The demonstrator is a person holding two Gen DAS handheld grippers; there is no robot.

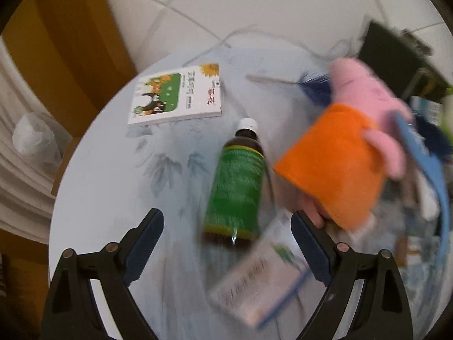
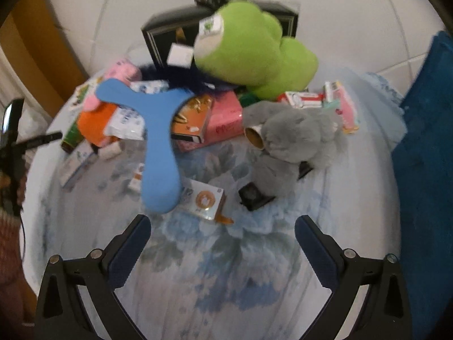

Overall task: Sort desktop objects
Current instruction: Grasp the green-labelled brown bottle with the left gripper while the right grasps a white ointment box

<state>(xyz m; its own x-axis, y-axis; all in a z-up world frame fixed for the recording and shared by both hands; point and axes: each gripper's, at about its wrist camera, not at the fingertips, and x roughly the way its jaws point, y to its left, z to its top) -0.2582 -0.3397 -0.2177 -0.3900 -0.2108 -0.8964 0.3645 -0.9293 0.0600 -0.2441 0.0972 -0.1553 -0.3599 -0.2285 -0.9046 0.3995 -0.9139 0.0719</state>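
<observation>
My left gripper is open and empty, just above the base of a brown bottle with a green label that lies on the round table. A white and green box lies beyond it. A pink plush in an orange dress lies to the right, and a blurred white box sits near the right finger. My right gripper is open and empty above the tablecloth. Ahead of it lie a blue boomerang, a small orange-print box, a grey plush and a green plush.
A black box stands at the table's back. Pink and orange boxes, small red-and-white boxes and a black cube lie in the pile. A blue cloth is at right. Cables cross the tiled floor.
</observation>
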